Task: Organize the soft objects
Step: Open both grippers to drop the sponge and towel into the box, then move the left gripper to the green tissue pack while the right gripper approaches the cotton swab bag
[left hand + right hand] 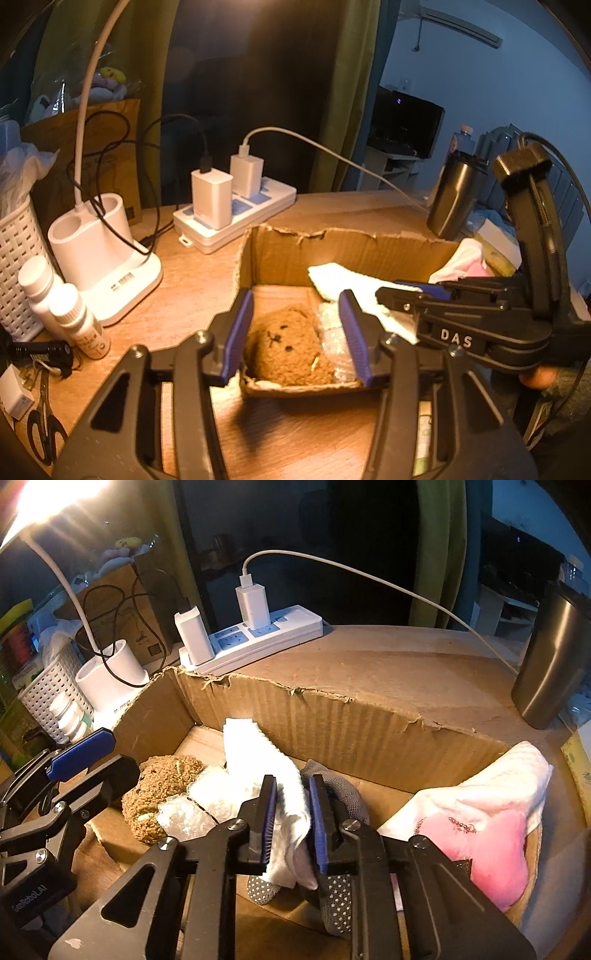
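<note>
Blue-padded right gripper (291, 821) has a white cloth (269, 775) between its slightly parted jaws, draped into the cardboard box (332, 716). Left gripper (295, 332) is spread, empty, above the brown plush bear (288, 347) lying in the box's near corner.

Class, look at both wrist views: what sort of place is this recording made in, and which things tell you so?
Most likely a desk in a bedroom or home study. Clues: a power strip with chargers plugged in, a white desk lamp base lighting the wooden top, and a torn cardboard box holding soft toys and cloths.
</note>
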The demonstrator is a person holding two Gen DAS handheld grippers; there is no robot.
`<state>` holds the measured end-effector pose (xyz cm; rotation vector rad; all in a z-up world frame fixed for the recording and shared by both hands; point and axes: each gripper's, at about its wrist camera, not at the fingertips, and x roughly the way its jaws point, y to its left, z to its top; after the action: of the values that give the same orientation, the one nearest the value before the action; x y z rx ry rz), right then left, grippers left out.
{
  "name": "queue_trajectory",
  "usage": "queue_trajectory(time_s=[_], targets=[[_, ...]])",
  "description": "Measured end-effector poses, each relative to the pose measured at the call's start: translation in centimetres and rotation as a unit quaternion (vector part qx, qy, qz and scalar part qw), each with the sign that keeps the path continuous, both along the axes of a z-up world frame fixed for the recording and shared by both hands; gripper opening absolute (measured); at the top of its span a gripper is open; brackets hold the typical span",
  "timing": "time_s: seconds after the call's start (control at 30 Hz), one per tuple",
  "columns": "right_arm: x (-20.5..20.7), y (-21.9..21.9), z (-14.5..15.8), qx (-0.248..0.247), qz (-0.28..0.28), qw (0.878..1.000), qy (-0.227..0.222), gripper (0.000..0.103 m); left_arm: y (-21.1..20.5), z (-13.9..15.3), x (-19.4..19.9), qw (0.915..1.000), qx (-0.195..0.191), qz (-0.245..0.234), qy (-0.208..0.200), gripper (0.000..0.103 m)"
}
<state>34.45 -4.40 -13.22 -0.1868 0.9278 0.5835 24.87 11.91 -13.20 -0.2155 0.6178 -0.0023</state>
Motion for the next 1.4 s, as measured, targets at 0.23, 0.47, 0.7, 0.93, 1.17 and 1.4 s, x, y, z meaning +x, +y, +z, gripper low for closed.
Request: queue_trajectory(time_s=[0.23, 0.47, 0.7, 0.93, 1.17, 1.4], targets=[[-0.8, -0.8, 1.9, 0.014, -0.009, 0.999, -0.028, 0.041, 0.1, 0.8, -0.7, 0.9999, -0.001, 0.004, -0.013, 0.050], [-1.8, -1.7, 3.2, 0.011, -0.018, 0.999, -0.048, 0.052, -0.4, 1.6, -1.4, 0.9996, 0.003, 0.002, -0.027, 0.050], [-3.1, -2.9, 4.6, 0.013, -0.028, 0.997, -0.064, 0.052, -0.7, 2.5, -1.9, 0.9992, 0.009, -0.002, -0.039, 0.051], [-4.9, -4.0, 6.1, 0.021, -0.026, 0.996, -0.082, 0.052, -1.7, 3.6, -2.7, 0.9985, 0.016, -0.014, -0.051, 0.061], [-6.7, -5.3, 7.5, 0.032, -0.030, 0.994, -0.101, 0.053, -2.4, 5.0, -4.2, 0.9974, 0.020, -0.012, -0.068, 0.074], [-8.8, -6.8, 9.0, 0.033, -0.036, 0.991, -0.126, 0.059, -3.2, 5.6, -5.7, 0.9975, 0.019, -0.009, -0.067, 0.074]])
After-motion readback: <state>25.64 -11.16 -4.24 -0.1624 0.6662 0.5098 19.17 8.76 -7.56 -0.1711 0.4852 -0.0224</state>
